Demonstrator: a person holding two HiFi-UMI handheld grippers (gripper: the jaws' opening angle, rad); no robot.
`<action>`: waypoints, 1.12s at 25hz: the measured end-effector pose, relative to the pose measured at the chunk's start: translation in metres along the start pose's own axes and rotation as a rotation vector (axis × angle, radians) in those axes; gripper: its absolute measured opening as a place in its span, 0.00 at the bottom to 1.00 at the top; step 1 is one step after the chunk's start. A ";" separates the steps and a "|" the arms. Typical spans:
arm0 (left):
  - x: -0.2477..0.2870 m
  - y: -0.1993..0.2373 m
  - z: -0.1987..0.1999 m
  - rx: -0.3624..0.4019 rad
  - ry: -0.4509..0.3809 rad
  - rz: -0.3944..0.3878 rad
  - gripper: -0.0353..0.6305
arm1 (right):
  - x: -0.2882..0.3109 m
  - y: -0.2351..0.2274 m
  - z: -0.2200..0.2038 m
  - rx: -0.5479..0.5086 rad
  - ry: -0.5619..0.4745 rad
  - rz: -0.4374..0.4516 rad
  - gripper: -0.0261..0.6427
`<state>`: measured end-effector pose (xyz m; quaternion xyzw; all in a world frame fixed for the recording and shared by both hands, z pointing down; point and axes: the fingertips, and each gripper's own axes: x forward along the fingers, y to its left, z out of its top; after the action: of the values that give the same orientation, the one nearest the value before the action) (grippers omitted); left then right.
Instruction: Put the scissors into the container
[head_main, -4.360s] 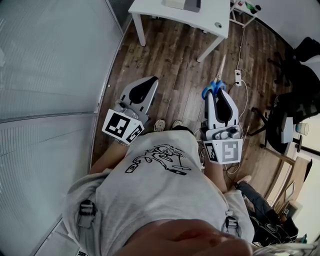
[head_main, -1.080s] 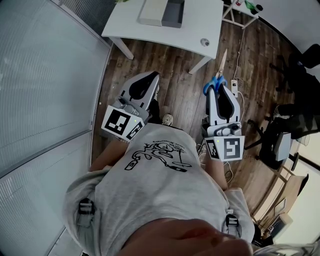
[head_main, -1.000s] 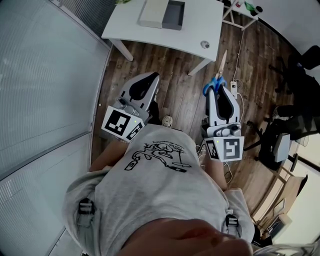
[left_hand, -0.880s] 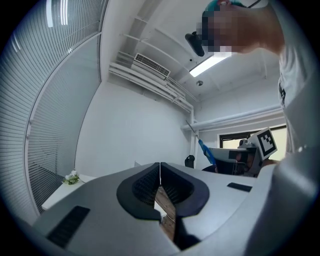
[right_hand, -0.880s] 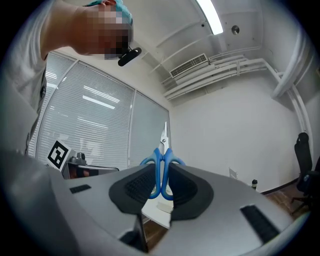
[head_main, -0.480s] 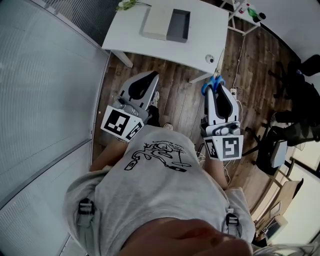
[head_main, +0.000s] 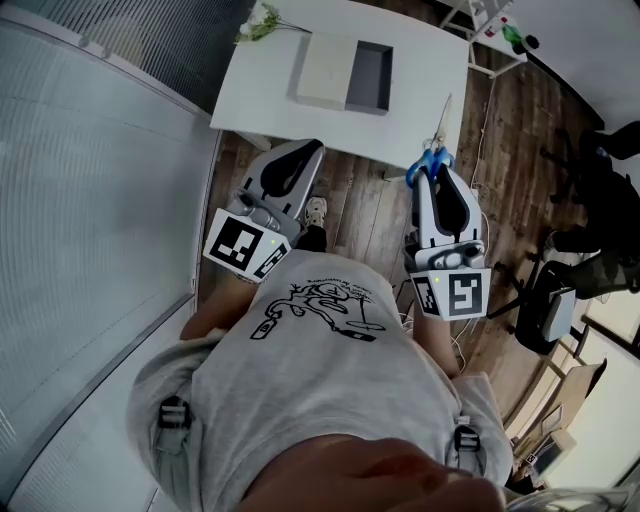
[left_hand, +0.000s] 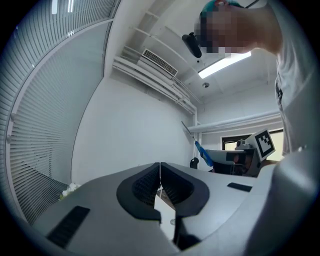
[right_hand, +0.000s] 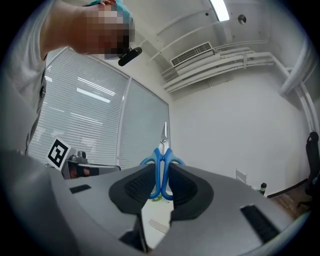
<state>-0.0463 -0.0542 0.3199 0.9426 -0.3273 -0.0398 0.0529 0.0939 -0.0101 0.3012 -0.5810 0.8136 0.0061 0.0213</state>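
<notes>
- The white tabletop (head_main: 260, 90) lies ahead of you. On it the grey container (head_main: 372, 78) sits open side up, its long side running near to far, beside a white box (head_main: 325, 70).
- Your right claw (head_main: 432, 178) is clamped on the blue handles. The container lies farther off and to its left.
- Your left claw (head_main: 308, 150) is pressed together, empty.
- The scissors (head_main: 437, 150) run near to far, with the blades pointing away over the tabletop's right side.

Scissors (head_main: 431, 164) now over table (head_main: 260, 90) edge
</notes>
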 end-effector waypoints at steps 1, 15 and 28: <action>0.001 0.003 0.005 0.002 -0.002 -0.005 0.09 | 0.004 0.001 0.003 -0.001 -0.001 0.001 0.17; 0.043 0.065 0.026 0.017 -0.008 -0.042 0.09 | 0.074 -0.018 0.009 -0.004 -0.002 -0.041 0.17; 0.074 0.083 0.023 0.023 0.012 -0.036 0.09 | 0.096 -0.046 0.008 0.003 -0.006 -0.052 0.17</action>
<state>-0.0412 -0.1665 0.3050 0.9491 -0.3104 -0.0315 0.0433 0.1062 -0.1149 0.2896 -0.6019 0.7981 0.0058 0.0247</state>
